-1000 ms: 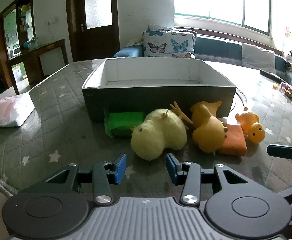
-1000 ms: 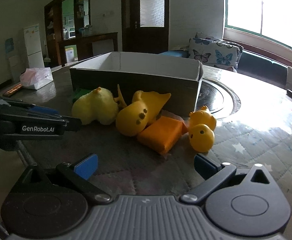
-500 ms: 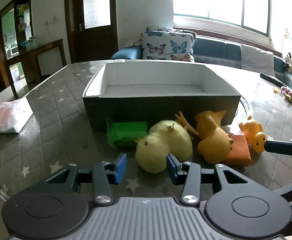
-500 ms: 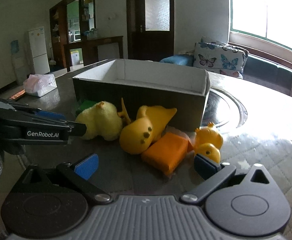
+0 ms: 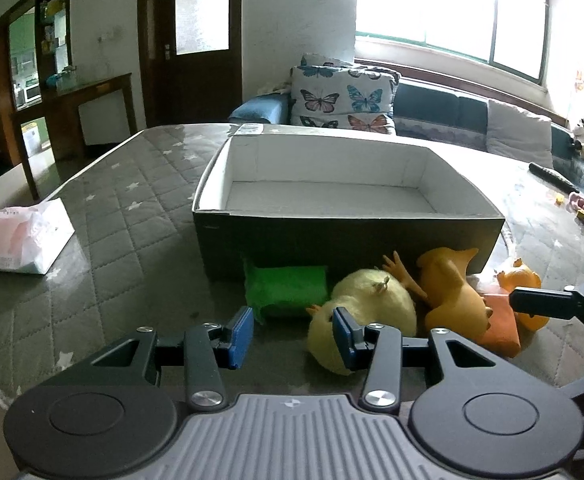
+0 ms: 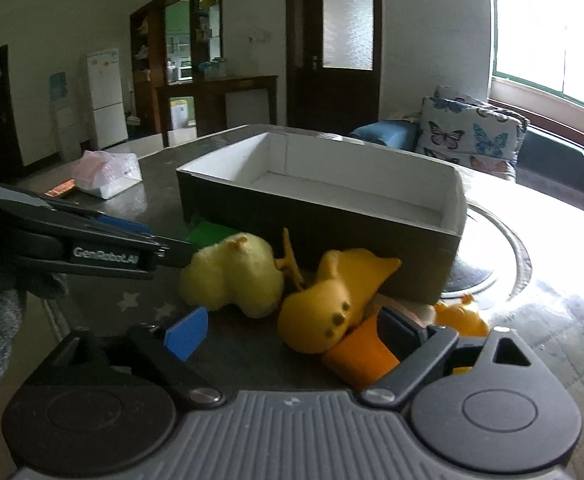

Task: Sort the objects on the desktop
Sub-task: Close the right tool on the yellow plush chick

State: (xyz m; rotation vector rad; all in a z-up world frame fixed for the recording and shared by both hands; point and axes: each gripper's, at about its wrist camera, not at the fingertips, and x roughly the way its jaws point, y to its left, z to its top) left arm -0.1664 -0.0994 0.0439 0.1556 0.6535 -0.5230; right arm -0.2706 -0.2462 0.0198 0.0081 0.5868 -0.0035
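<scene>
A dark open box [image 5: 347, 236] with a white, empty inside stands on the grey star-quilted table; it also shows in the right wrist view [image 6: 331, 216]. In front of it lie a green packet [image 5: 288, 286], a pale yellow plush chick [image 5: 365, 312], a yellow rubber chicken [image 5: 449, 292], an orange block [image 5: 499, 326] and a small orange duck [image 5: 525, 280]. My left gripper [image 5: 292, 330] is open, its right finger against the plush chick [image 6: 236, 276]. My right gripper [image 6: 292, 328] is open around the rubber chicken [image 6: 331, 300] and orange block [image 6: 359, 352].
A white-pink plastic packet [image 5: 24, 240] lies at the table's left edge. A dark remote [image 5: 553, 178] and small toys [image 5: 581, 208] lie far right. A sofa with butterfly cushions [image 5: 343, 96] stands behind the table. A round glass turntable [image 6: 491, 256] sits right of the box.
Both grippers have moved forward toward the toys. The left gripper now reaches the plush chick; the right gripper's fingers now flank the rubber chicken and orange block.
</scene>
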